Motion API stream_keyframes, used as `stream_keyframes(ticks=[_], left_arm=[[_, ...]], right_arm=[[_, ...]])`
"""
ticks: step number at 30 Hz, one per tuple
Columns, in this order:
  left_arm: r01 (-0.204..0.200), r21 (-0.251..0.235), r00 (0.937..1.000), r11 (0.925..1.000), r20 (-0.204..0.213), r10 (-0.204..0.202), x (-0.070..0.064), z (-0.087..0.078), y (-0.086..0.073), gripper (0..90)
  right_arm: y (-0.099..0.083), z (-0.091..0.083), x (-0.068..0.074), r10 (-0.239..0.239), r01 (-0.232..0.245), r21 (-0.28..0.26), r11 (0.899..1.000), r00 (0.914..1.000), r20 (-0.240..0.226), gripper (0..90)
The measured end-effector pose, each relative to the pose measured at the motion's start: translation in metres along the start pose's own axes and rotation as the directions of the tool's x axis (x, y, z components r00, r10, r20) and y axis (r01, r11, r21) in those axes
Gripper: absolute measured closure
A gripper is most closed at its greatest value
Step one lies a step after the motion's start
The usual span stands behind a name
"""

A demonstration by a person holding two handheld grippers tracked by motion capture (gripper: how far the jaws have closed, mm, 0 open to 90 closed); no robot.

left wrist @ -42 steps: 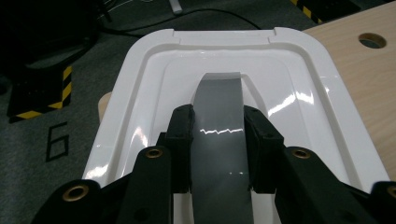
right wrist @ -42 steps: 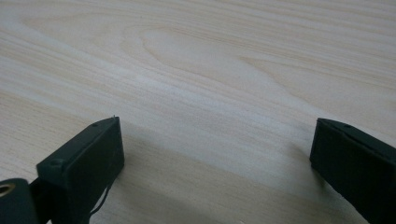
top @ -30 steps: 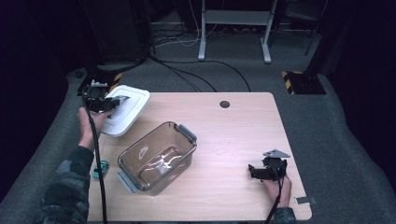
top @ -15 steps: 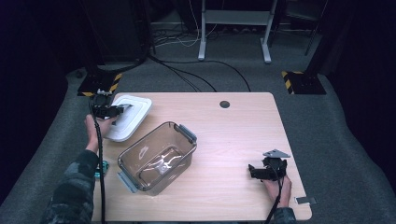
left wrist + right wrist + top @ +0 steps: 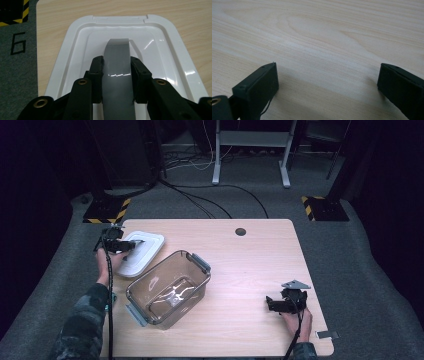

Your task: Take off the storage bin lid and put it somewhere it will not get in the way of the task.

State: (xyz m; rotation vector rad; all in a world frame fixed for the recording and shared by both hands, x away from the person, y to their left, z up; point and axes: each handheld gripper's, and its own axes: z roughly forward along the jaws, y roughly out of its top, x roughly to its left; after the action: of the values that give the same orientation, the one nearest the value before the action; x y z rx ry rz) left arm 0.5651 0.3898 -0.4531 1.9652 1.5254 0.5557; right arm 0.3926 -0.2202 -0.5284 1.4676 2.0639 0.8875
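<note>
My left gripper (image 5: 116,62) is shut on a flat grey strip (image 5: 117,75) that sticks out past its jaws and curves down. It hovers over a white lid (image 5: 172,60). Seen from above, the left gripper (image 5: 120,245) is at the lid's (image 5: 145,252) left side, near the table's far left corner. A clear plastic container (image 5: 170,287) with grey latches stands next to the lid, with something shiny and crumpled inside. My right gripper (image 5: 274,304) lies low at the front right, open, with bare wood (image 5: 324,62) between its jaws.
The wooden table (image 5: 250,265) has a dark round hole (image 5: 240,231) near its far edge. A small teal object (image 5: 113,298) shows at the table's left edge by the sleeve. Cables and yellow-black stand feet lie on the grey floor beyond.
My left gripper has come nearer and slightly right with the grey strip. The white lid has shifted the same way. The right gripper has stayed put.
</note>
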Motion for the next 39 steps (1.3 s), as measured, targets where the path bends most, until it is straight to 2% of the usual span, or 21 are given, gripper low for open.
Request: stream_keyframes(ticks=[12, 14, 18, 22, 24, 27, 28, 30, 35, 38, 39], left_arm=[[0.008, 0.049, 0.9996, 0.9988, 0.027, -0.010, 0.001, 0.012, -0.009, 66.9], [-0.005, 0.056, 0.9998, 0.9984, 0.020, 0.004, 0.000, 0.014, -0.012, 67.0], [-0.008, 0.077, 0.9995, 0.9970, 0.030, 0.006, 0.001, 0.020, -0.019, 66.8], [-0.003, 0.075, 0.9990, 0.9972, 0.044, -0.001, 0.002, 0.021, -0.020, 65.7], [-0.004, 0.071, 0.9980, 0.9975, 0.063, -0.001, 0.002, 0.020, -0.019, 57.7], [-0.009, 0.066, 0.9976, 0.9978, 0.069, 0.004, 0.002, 0.016, -0.018, 39.8], [-0.002, 0.060, 0.9966, 0.9982, 0.082, -0.003, 0.002, 0.013, -0.018, 39.8], [0.006, 0.053, 0.9960, 0.9986, 0.089, -0.011, 0.003, 0.005, -0.017, 26.5], [0.024, 0.019, 0.9929, 0.9995, 0.116, -0.026, 0.008, -0.014, -0.018, 16.3], [-0.009, -0.004, 0.9948, 1.0000, 0.101, 0.009, 0.008, -0.023, -0.022, 14.9], [-0.009, -0.008, 0.9947, 0.9999, 0.103, 0.010, 0.007, -0.026, -0.024, 14.3]], right_arm=[[0.000, 0.000, 0.000, 0.001, -0.001, -0.002, 1.000, 1.0000, -0.001, 3.0], [0.000, 0.000, 0.000, 0.001, -0.001, -0.001, 1.000, 1.0000, 0.000, 3.0], [0.000, 0.000, 0.000, 0.001, -0.001, -0.002, 1.000, 1.0000, -0.001, 3.1], [0.000, 0.000, 0.000, 0.002, -0.002, -0.002, 1.000, 1.0000, -0.001, 3.1], [0.000, 0.000, 0.000, 0.002, -0.002, -0.001, 1.000, 1.0000, -0.001, 3.1], [0.000, 0.000, 0.000, 0.002, -0.002, -0.002, 1.000, 1.0000, -0.001, 3.2], [0.000, 0.000, 0.000, 0.002, -0.002, -0.002, 1.000, 1.0000, -0.001, 3.2], [0.000, 0.000, 0.000, 0.001, -0.001, -0.002, 1.000, 1.0000, -0.001, 3.3], [0.000, 0.000, 0.000, 0.002, -0.002, -0.001, 1.000, 1.0000, -0.002, 3.4], [0.000, 0.000, 0.000, 0.002, -0.002, -0.001, 1.000, 1.0000, -0.001, 3.4], [0.000, 0.000, 0.000, 0.002, -0.002, -0.001, 1.000, 1.0000, -0.002, 3.4]])
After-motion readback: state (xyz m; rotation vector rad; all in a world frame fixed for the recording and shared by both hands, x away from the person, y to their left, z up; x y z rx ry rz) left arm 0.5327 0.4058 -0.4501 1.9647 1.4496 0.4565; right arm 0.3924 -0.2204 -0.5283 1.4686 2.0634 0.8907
